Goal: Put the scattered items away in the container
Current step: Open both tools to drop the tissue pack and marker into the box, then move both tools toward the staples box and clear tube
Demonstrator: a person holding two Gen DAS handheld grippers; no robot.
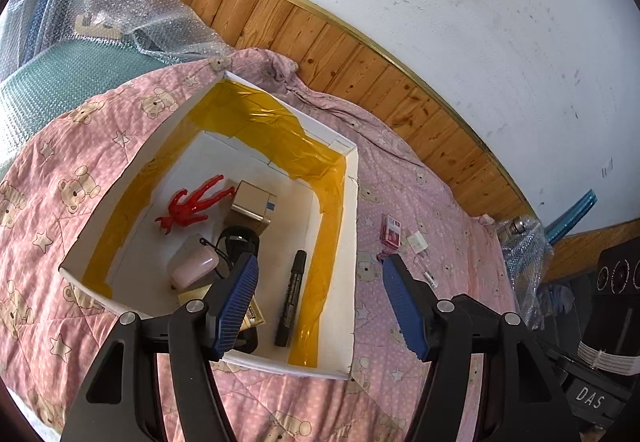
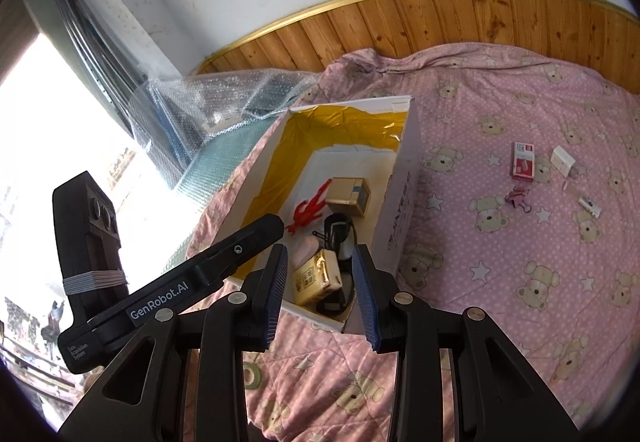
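A white box [image 1: 352,202] lined with yellow tape sits on the pink bear quilt. In it lie a red figure [image 1: 192,204], a tan carton [image 1: 251,204], a pink case [image 1: 194,266], a black marker [image 1: 292,298] and a gold pack [image 2: 318,276]. My left gripper [image 1: 320,262] hangs open and empty over the box's near right part. My right gripper [image 2: 320,248] is open and empty above the box's near corner. On the quilt right of the box lie a red-white packet [image 2: 523,160], a white cube [image 2: 562,159], a pink clip [image 2: 518,199] and a small tube [image 2: 590,205].
Bubble wrap [image 1: 132,2] and a teal padded bundle [image 1: 60,82] lie beyond the box at the left. Wood panelling [image 1: 360,70] and a white wall back the bed. More bubble wrap [image 1: 524,254] sits at the right edge. A tape roll [image 2: 252,374] lies under my right gripper.
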